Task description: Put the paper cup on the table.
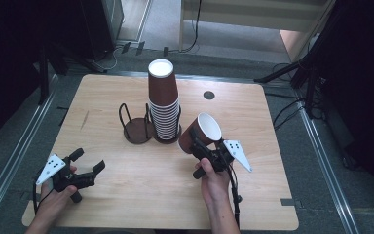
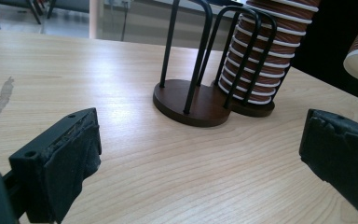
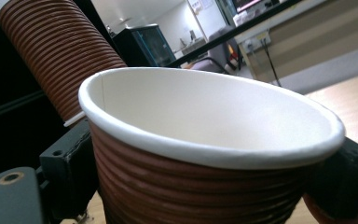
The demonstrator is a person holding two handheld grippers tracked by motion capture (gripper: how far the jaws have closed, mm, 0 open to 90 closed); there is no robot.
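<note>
While the left gripper (image 1: 88, 161) hovers low over the tabletop (image 1: 141, 190) near its near-left corner, jaws spread wide with nothing between them, the work in hand belongs to the right gripper (image 1: 193, 141), which sits a little right of the middle, closer to the near edge than the far one. Its jaws are clamped on the ribbed wall of a single brown paper cup (image 1: 202, 130), held clear of the wood and tipped so that its white mouth faces up and to the right; the right gripper view shows the pads pressing the cup (image 3: 205, 154) from either side just under the rim. Just beyond it, near the middle of the tabletop, stands a two-bay wire cup holder (image 1: 137, 127): its left bay is bare, while its right bay carries a tall stack of upturned cups (image 1: 163, 100). My reading is that one cup has been separated and is being carried, most likely toward the bare left bay, though whether it is meant to go there or back on the stack I cannot tell. Next, the wrist would have to roll the cup mouth-down, line it up above the wire loops (image 2: 193, 56), lower it between them and only then let go; the idle gripper may need to steady the holder's base.
</note>
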